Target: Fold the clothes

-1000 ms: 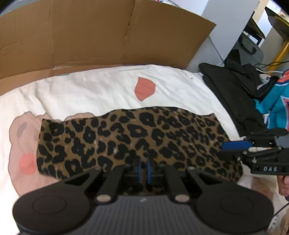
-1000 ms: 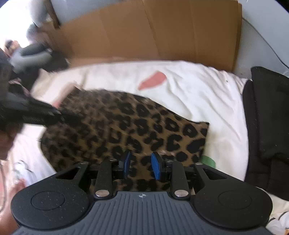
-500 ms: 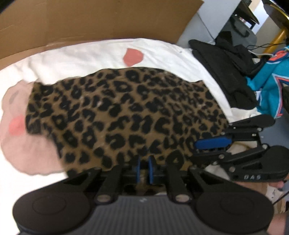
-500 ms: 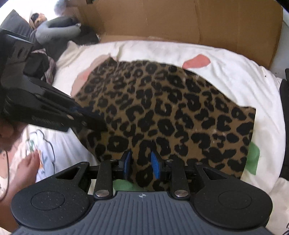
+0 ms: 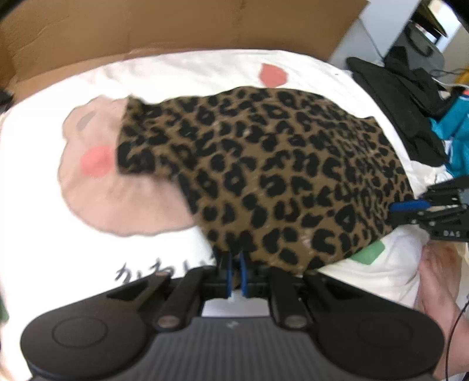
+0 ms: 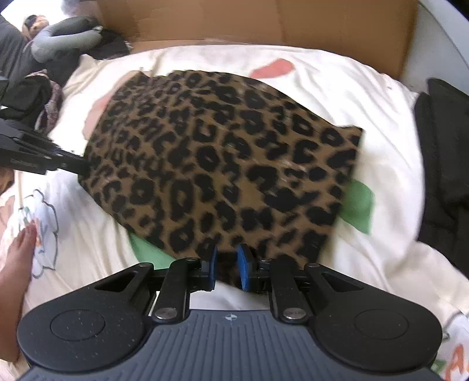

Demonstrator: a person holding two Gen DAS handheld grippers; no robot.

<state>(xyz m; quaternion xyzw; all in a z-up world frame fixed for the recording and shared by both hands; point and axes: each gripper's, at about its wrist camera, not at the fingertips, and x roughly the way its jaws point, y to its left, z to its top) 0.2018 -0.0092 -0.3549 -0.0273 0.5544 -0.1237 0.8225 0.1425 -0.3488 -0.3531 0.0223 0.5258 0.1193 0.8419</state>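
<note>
White printed bedsheet point(image 5: 205, 70) with cartoon shapes fills most of both views; a pink blob with a red cheek spot sits at left centre of the left wrist view, and green patches point(image 6: 359, 205) show at right centre of the right wrist view. Brown cardboard sheet point(image 5: 176, 23) stands along the top of both frames, behind the bedsheet.

Leopard-print fabric garment point(image 5: 272, 173), brown with black spots, covers the centre of both frames. It lies on the bedsheet, with its near edge lifted toward the cameras. The far left corner is folded or rumpled; motion blur hides the detail.

Black clothing pile point(image 6: 442, 164) sits at the right edge of the right wrist view, beside the bedsheet. The same pile is at the upper right of the left wrist view, with a teal garment point(image 5: 451, 132) just beyond it.

Left gripper point(image 5: 234, 275), bottom centre of its own view: blue pads nearly together, pinching the garment's near edge at its left end. In the right wrist view it enters from the left edge, its tip touching the garment's side.

Right gripper point(image 6: 226, 271), bottom centre of its view: blue pads a narrow gap apart with the garment's near edge between them, gripping the cloth. In the left wrist view it comes in from the right edge, tip on the garment's right end.

A bare hand point(image 5: 436, 293) shows at lower right of the left wrist view.
</note>
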